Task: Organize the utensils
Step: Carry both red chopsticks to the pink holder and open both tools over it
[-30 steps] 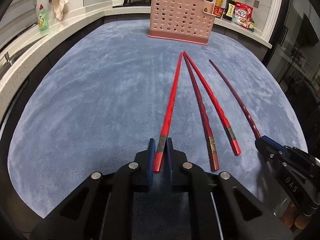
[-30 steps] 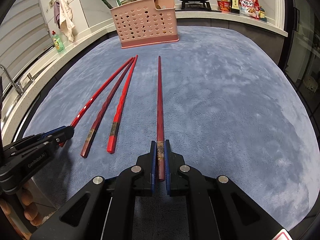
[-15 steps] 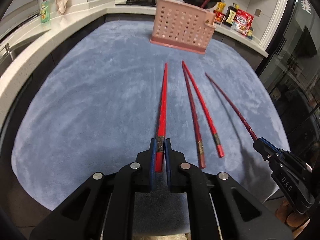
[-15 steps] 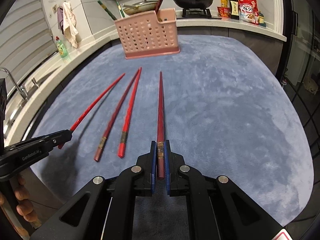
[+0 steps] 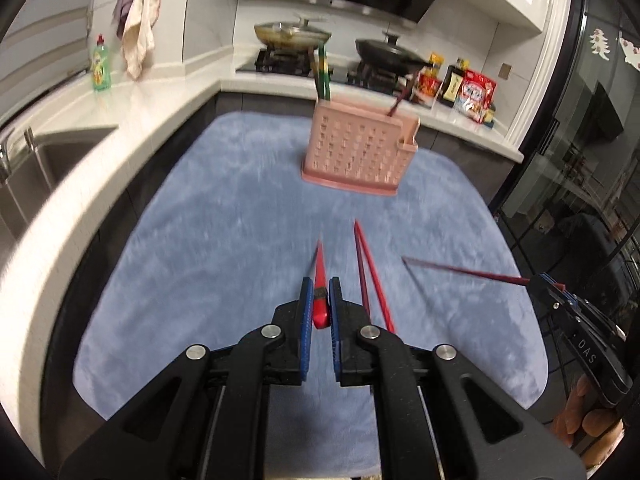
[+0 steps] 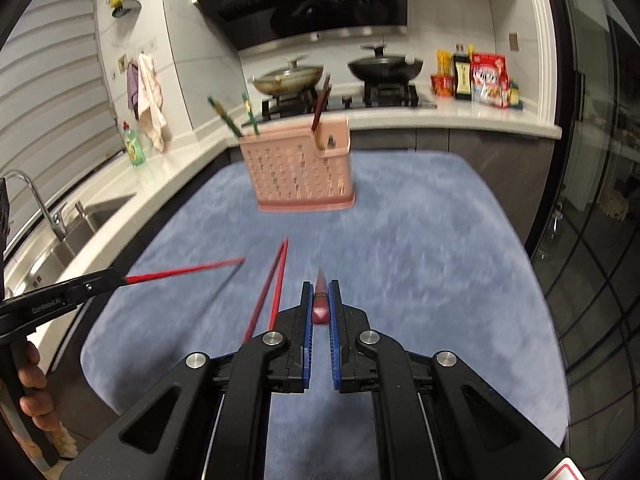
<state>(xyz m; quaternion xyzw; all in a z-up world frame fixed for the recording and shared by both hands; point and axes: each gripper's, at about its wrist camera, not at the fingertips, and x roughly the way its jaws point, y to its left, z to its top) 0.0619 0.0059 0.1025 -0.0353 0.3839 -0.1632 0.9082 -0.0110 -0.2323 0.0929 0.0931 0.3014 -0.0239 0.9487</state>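
The left gripper (image 5: 320, 300) has its blue fingers (image 5: 306, 312) pulled in tight on the thick end of a bright red chopstick (image 5: 320, 280). The stick is up in the air, off the blue cloth (image 5: 224, 264), and its thin tip points ahead toward the pink basket (image 5: 358, 156). The right gripper (image 6: 320, 300) does the same thing. Its fingers (image 6: 307, 312) are squeezed on the thick end of a dark red chopstick (image 6: 320, 292), and that one is up in the air too. From the left camera you can see the right gripper off to the side with its dark stick poking out toward the middle. From the right camera you can see the left gripper off to the side with its bright stick poking out. Two more chopsticks (image 5: 370, 272) lie on the blue cloth between the two grippers. They lie side by side and their thin tips come together. One is bright red and one is darker. The cloth covers the table. The pink basket stands at the far end of the cloth, well away from the grippers. It has lots of little holes. Green chopsticks (image 6: 234, 118) stick up from one end of it, and a dark red one (image 6: 321, 102) sticks up from the other end. The picture is a bit blurry.
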